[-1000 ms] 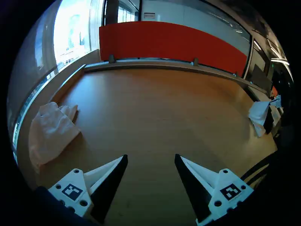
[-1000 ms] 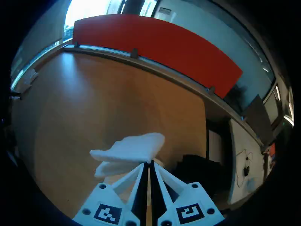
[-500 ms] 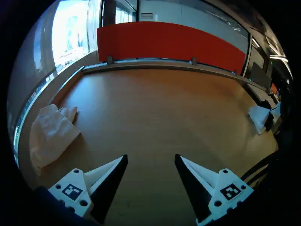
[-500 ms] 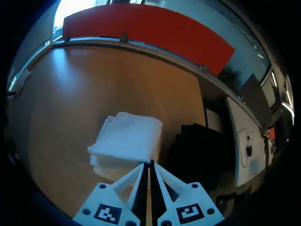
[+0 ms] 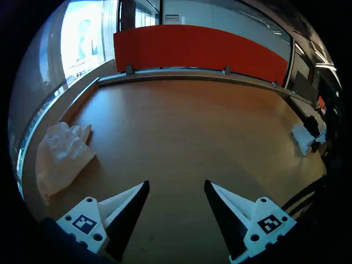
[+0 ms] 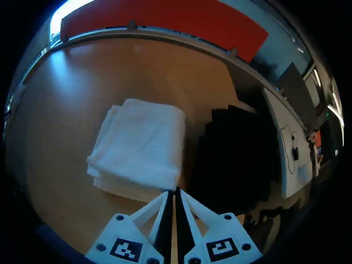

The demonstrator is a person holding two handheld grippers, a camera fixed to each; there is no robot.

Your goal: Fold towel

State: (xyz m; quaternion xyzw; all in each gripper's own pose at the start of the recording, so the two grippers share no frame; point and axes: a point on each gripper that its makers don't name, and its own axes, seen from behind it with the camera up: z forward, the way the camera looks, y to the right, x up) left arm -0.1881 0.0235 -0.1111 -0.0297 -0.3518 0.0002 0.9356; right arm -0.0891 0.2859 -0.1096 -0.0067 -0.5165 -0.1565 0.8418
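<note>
Right gripper (image 6: 175, 193): jaws closed to a slit, tips at the near edge of the folded towel (image 6: 138, 147). Cannot tell whether cloth is still pinched between them.

Change over the last second: the towel hung lifted from these jaws; it now lies flat and square on the tabletop (image 6: 66, 110), whose edge runs just beside it.

Judgement: fold complete, set-down nearly finished, release due next.

The gripper is pitched down toward the towel.

Left gripper (image 5: 176, 185): jaws wide, empty, low over the tabletop, well apart from the folded towel. Farther from the towel lies a crumpled cloth (image 5: 61, 154).
</note>
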